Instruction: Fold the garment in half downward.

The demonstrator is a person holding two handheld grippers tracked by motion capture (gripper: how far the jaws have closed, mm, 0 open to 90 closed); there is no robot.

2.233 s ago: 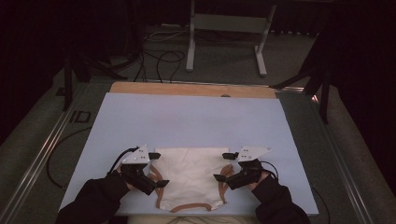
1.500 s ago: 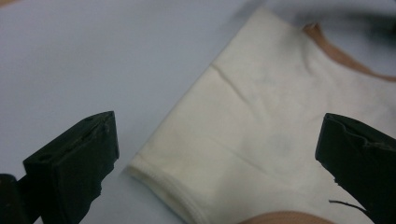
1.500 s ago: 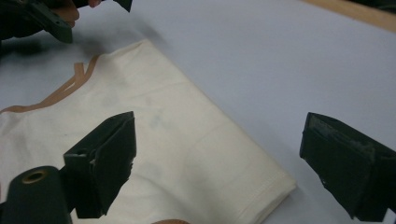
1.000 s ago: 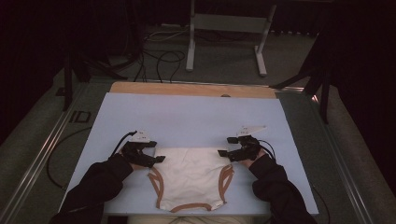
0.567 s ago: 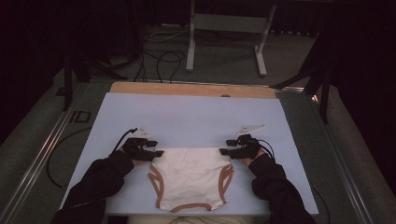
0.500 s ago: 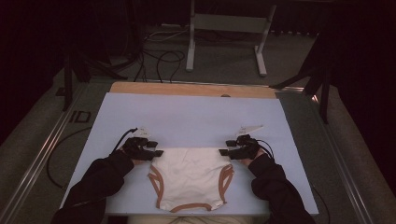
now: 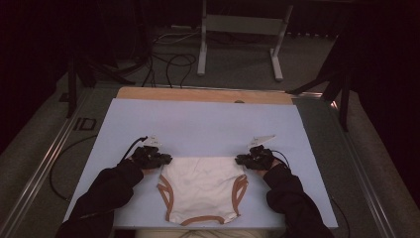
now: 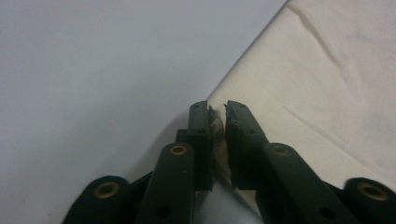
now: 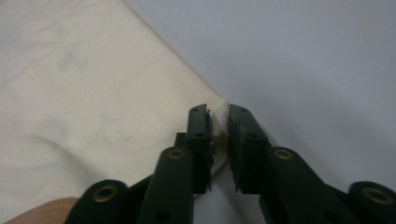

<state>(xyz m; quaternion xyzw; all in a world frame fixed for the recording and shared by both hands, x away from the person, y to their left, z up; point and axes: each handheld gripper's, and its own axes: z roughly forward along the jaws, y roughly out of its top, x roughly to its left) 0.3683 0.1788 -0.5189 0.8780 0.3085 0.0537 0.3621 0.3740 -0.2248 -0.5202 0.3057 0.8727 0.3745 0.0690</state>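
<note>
Room: a dark space is seen behind the surface, with a grey metal stand [image 7: 241, 37] and black cables [image 7: 168, 62] on the floor.
Surface: a pale blue sheet-covered surface [image 7: 198, 129] is laid over a wooden board whose far edge [image 7: 198, 94] is left exposed.
Garment: a cream fabric bodysuit with tan-brown trimmed leg openings [image 7: 200, 191] is spread flat on the near half of the surface, between the two hands; its straight upper edge is turned away from the person and its trimmed lower end lies at the near edge.
Left claw: the left claw [image 8: 217, 112] is placed at the garment's far left corner in the high view [image 7: 163, 159]. Its jaws have just been closing and are pinched on a fold of the cream cloth, which is seen bunched between the pads [image 8: 201, 126].
Right claw: the right claw [image 9: 217, 112] is placed at the far right corner in the high view [image 7: 242, 159]. Its jaws have just been closing and are pinched on the cloth corner, which is gripped between the pads [image 9: 239, 128].
Sleeves: both forearms are covered by dark sleeves [image 7: 106, 191], entering from the near edge on either side of the garment.
Cloth condition: light creases are visible across the cream fabric [image 8: 327, 70] beside the left claw.
</note>
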